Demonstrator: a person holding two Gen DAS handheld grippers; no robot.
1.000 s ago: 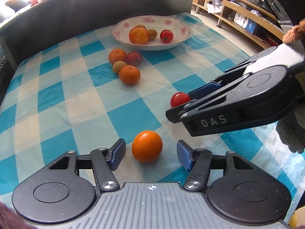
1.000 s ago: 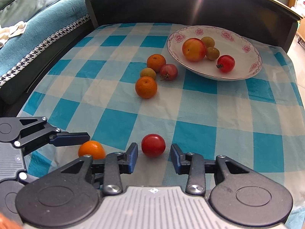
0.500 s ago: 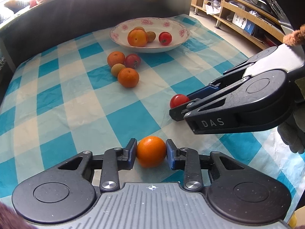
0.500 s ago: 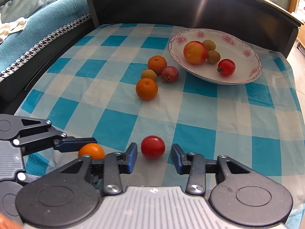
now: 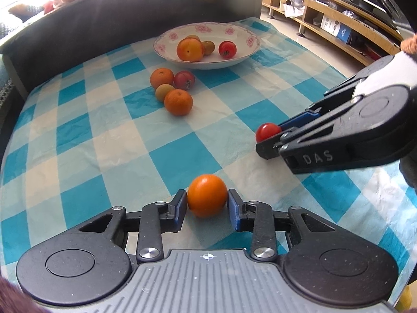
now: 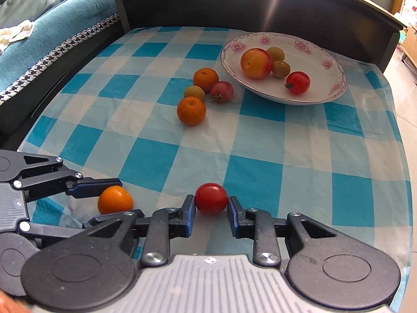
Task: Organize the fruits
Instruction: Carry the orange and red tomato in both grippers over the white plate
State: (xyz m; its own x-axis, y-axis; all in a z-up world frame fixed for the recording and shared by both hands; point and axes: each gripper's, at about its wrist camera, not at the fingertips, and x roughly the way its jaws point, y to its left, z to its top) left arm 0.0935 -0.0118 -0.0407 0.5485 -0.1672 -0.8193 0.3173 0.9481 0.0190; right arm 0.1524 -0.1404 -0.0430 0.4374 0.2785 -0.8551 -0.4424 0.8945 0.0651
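An orange point(image 5: 207, 198) rests on the blue-checked cloth at the near edge. My left gripper point(image 5: 207, 204) is shut on it, a blue pad pressing each side. In the right wrist view the same orange point(image 6: 114, 198) shows between the left gripper point(image 6: 109, 200) fingers. To its right lies a small red tomato point(image 6: 211, 198). My right gripper point(image 6: 211, 206) has its jaws closing on it, and both pads touch its sides. The left wrist view shows the tomato point(image 5: 267, 131) at the right gripper point(image 5: 271, 140) tips. A flowered white bowl point(image 5: 206, 27) at the far end holds several fruits.
Two oranges, a reddish fruit and a small green one cluster point(image 6: 191, 110) on the cloth just before the bowl point(image 6: 336, 88). A dark board point(image 6: 234, 5) rises behind the table. A teal couch point(image 6: 39, 39) lies left; wooden shelves point(image 5: 325, 18) stand right.
The left jaws have closed from wide open onto the orange. The right jaws have narrowed until their pads meet the tomato. Neither hand has shifted.
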